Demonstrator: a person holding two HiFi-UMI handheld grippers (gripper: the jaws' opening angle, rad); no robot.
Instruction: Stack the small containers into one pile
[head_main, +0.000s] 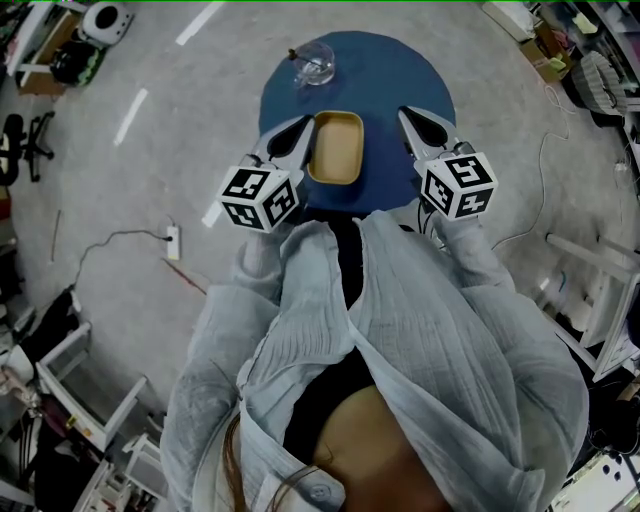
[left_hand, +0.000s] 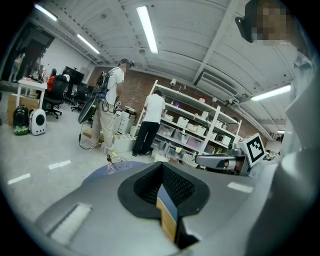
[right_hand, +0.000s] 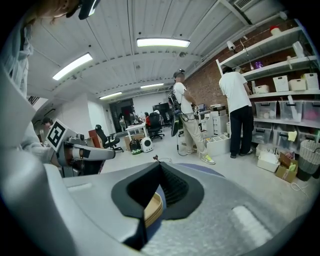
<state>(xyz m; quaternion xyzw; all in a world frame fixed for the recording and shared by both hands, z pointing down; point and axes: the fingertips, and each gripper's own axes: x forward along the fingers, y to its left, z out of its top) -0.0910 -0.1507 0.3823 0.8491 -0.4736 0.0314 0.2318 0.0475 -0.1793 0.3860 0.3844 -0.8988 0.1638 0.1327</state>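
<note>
A tan rectangular container (head_main: 335, 148) stands on the round blue table (head_main: 400, 70), straight in front of me. My left gripper (head_main: 302, 124) hovers just left of it, jaws shut and holding nothing. My right gripper (head_main: 408, 116) hangs to its right, also shut and holding nothing. A clear glass container (head_main: 314, 65) with something small inside sits near the table's far edge. In the left gripper view the tan container (left_hand: 169, 220) shows below the closed jaws, with the clear container (left_hand: 116, 164) beyond. In the right gripper view the tan container's rim (right_hand: 152, 210) peeks out under the jaws.
Grey floor surrounds the table. A power strip and cable (head_main: 172, 242) lie on the floor at the left. Two people (left_hand: 146, 125) stand at white shelves (left_hand: 200, 130) across the room. Chairs and boxes line the room's edges.
</note>
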